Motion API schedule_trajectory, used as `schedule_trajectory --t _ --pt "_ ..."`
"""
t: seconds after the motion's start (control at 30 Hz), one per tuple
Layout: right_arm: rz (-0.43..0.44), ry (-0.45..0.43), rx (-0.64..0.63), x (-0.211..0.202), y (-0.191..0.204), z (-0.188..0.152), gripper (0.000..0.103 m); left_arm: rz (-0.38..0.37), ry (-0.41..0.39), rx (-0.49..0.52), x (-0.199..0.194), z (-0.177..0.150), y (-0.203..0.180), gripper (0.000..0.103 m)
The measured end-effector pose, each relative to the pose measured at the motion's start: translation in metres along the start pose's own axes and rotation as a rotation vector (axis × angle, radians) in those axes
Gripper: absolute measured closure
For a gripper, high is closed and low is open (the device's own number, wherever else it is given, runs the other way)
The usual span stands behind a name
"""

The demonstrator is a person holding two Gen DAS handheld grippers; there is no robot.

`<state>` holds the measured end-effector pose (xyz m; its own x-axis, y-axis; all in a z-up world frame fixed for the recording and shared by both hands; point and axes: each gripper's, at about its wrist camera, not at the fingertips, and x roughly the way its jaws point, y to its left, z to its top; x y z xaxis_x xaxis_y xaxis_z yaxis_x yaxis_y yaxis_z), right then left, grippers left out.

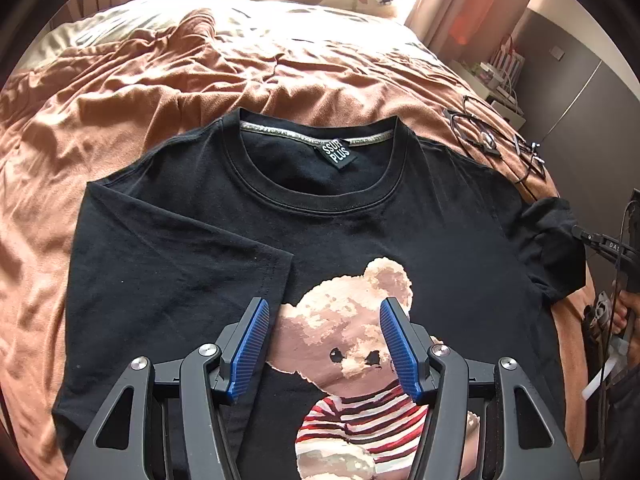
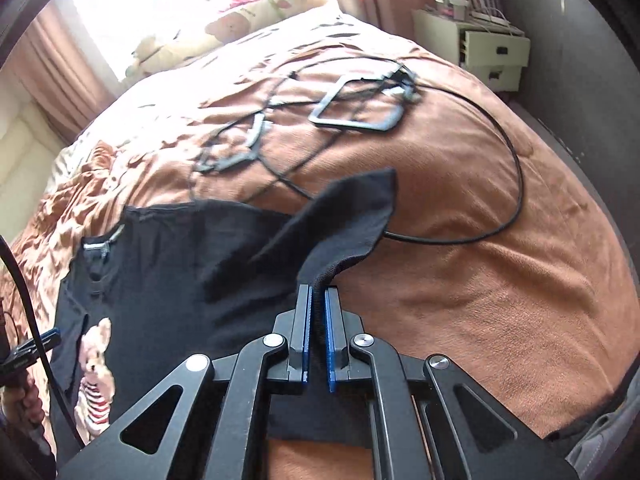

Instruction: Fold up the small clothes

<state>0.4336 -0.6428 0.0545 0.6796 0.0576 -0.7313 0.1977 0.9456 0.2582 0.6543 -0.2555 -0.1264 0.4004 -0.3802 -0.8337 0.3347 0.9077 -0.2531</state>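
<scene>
A black T-shirt [image 1: 224, 216] with a teddy-bear print [image 1: 348, 360] lies face up on the brown bedspread [image 1: 120, 120], collar toward the pillows. Its left sleeve [image 1: 180, 260] is folded in over the body, giving a straight edge just beside the bear. Broad rumpled bedspread stays bare beyond that edge and past the collar. The left gripper [image 1: 324, 312] hangs over the bear, its blue pads [image 1: 252, 344] spread wide apart, with nothing between them.

Only the right wrist view shows the right gripper [image 2: 318, 300] closed on the shirt's right sleeve [image 2: 344, 216], the hem pinched between the pads and the cloth lifted off the bed. It also shows smooth bedspread [image 2: 500, 300] on the outer side of the shirt, and black cables [image 2: 516, 184] with flat frames [image 2: 356, 108] lying beyond the sleeve, one cable running under it. In the left wrist view the same sleeve [image 1: 548, 248] appears bunched at the shirt's far edge.
</scene>
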Motion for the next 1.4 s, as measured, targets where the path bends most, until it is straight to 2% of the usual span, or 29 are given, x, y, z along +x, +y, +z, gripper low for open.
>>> schedule_trajectory --t 0.37,0.57,0.83,0.87,0.93,0.97,1.0,1.13,1.3,1.33,1.4 --pt "0.081 -0.003 -0.154 -0.026 0.074 0.0 0.101 0.001 -0.044 -0.029 -0.044 -0.002 0.021 0.043" --pt "0.119 0.039 -0.243 -0.009 0.114 -0.008 0.101 0.01 -0.052 -0.049 -0.057 -0.005 0.036 0.043" --pt "0.248 0.143 -0.329 0.02 0.15 -0.024 0.099 0.02 -0.045 -0.071 -0.058 -0.01 0.05 0.043" --pt "0.259 0.156 -0.336 0.022 0.151 -0.024 0.099 0.021 -0.041 -0.072 -0.056 -0.011 0.051 0.043" --pt "0.269 0.161 -0.334 0.023 0.15 -0.02 0.083 0.02 -0.035 -0.069 -0.053 -0.011 0.05 0.043" --pt "0.274 0.153 -0.322 0.021 0.147 -0.017 0.058 0.02 -0.033 -0.065 -0.052 -0.011 0.048 0.043" --pt "0.271 0.133 -0.31 0.019 0.142 -0.014 0.041 0.02 -0.031 -0.061 -0.049 -0.011 0.046 0.043" --pt "0.217 0.084 -0.266 0.019 0.119 -0.007 0.04 0.008 -0.018 -0.044 -0.037 -0.009 0.036 0.043" --pt "0.123 0.081 -0.225 0.032 0.086 -0.007 0.041 -0.01 0.004 -0.01 -0.015 -0.003 0.011 0.043" --pt "0.119 0.081 -0.222 0.034 0.083 -0.01 0.043 -0.014 0.007 -0.002 -0.011 -0.001 0.005 0.043" --pt "0.104 0.093 -0.21 0.042 0.072 -0.014 0.053 -0.023 0.011 0.011 -0.001 0.003 -0.006 0.043"
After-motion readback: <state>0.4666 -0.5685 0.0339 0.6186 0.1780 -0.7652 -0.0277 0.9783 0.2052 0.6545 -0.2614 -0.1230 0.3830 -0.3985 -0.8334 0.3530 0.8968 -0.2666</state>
